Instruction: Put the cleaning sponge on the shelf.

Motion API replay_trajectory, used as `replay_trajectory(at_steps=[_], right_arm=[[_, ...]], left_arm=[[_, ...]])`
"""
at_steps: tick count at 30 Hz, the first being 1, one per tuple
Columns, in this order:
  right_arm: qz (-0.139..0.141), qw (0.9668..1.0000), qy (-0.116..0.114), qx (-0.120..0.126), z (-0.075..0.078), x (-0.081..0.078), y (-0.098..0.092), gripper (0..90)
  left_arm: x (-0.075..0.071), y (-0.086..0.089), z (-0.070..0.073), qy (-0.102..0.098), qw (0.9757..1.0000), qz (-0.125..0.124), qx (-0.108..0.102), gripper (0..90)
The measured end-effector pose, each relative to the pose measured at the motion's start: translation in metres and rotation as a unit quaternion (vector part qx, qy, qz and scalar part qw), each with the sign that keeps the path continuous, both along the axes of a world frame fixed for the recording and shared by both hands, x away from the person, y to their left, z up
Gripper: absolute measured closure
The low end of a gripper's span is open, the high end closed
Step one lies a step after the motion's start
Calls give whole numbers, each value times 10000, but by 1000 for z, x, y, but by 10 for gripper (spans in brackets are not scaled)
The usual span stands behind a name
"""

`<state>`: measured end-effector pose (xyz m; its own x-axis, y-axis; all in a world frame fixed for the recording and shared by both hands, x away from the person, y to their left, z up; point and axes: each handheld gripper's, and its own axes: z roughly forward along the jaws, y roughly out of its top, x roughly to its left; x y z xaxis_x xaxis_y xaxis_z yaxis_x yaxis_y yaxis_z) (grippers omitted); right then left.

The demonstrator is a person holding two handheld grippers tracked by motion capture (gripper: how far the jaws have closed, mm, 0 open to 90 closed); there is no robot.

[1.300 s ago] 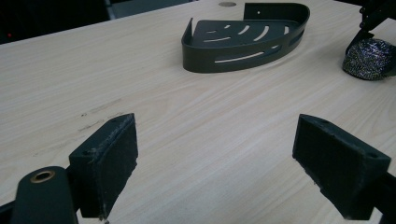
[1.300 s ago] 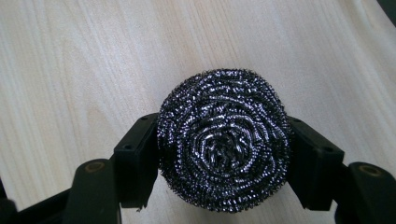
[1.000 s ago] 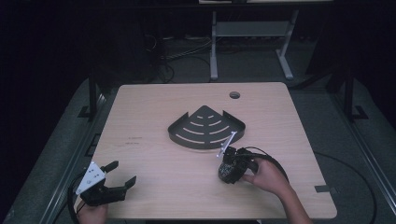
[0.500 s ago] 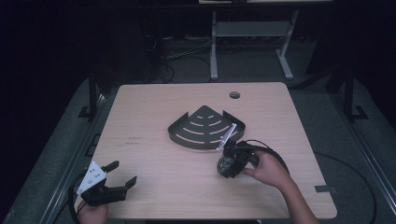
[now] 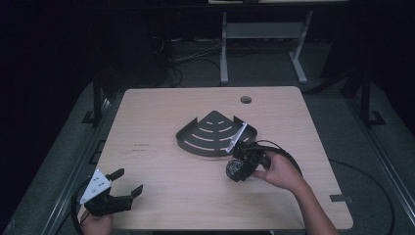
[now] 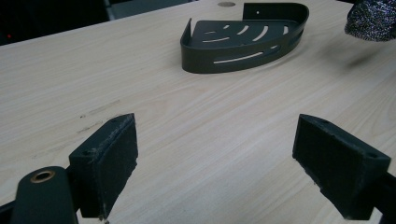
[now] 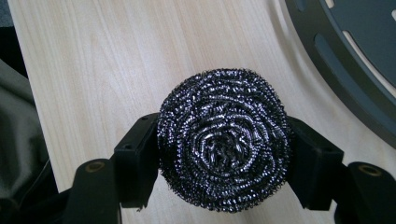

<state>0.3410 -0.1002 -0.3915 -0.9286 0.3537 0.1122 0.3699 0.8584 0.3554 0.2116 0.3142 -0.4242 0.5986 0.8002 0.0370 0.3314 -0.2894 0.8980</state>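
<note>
A dark steel-wool scourer (image 7: pixel 223 140) sits squeezed between the jaws of my right gripper (image 5: pixel 240 169), held a little above the wooden table (image 5: pixel 161 112). The same scourer (image 5: pixel 236 169) (image 6: pixel 372 19) hangs just in front of a dark quarter-round corner shelf with slots (image 5: pixel 215 134) (image 6: pixel 245 35) (image 7: pixel 355 56), which lies flat at the table's middle. My left gripper (image 5: pixel 128 183) (image 6: pixel 215 172) rests low at the table's front left, jaws wide apart with bare wood between them.
A round cable hole (image 5: pixel 245 100) is cut into the table's far right part. A grey metal stand (image 5: pixel 259 44) and cables lie on the dark floor behind the table. A piece of tape (image 5: pixel 341 198) marks the front right corner.
My right gripper has lifted the scourer slightly off the table and drifted a bit toward the shelf. The left gripper has kept still.
</note>
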Motion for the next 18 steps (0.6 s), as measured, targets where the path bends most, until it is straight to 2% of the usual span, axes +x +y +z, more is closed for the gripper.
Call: replay_trajectory(at_steps=[3,16,18], right_arm=[[-4,10000,35,79,1,2,0,335],[1,10000,84,29,7,9,3,335],[2,9999,109,81,9,11,2,335]], left_arm=[[0,0,0,-1,10000,4,-1,134],[0,0,0,1,10000,1,-7,134],[0,0,0,-14,10000,-7,3,134]])
